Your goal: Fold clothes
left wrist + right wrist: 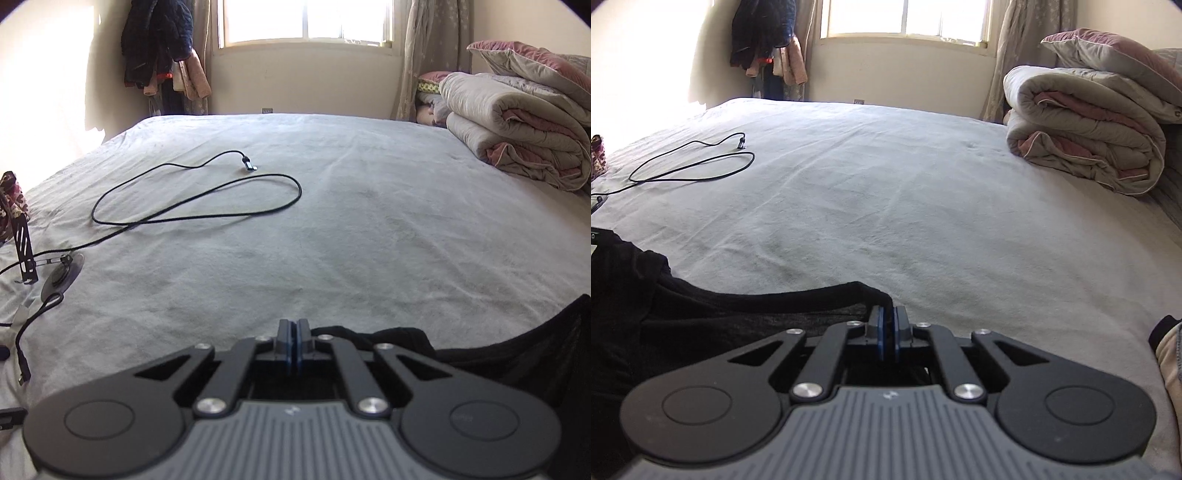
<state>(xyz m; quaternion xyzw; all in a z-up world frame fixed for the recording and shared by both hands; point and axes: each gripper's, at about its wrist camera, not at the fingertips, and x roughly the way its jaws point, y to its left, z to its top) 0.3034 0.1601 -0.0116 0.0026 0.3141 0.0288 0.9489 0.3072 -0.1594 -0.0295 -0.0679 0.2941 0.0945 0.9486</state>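
Black garment (pixel 701 317) hangs low over the near edge of the bed (pixel 923 206), right gripper (pixel 886 325) pinching its hem, left gripper (pixel 293 332) pressed together, probably on cloth too, so next: lay flat before folding

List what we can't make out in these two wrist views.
- Garment type and full shape: both views, hidden under the tools and cut by the frame edges.
- Left tool: shut, but its grip on cloth is hidden behind its body.
- Items at the bed's left edge: left view, small and cropped.
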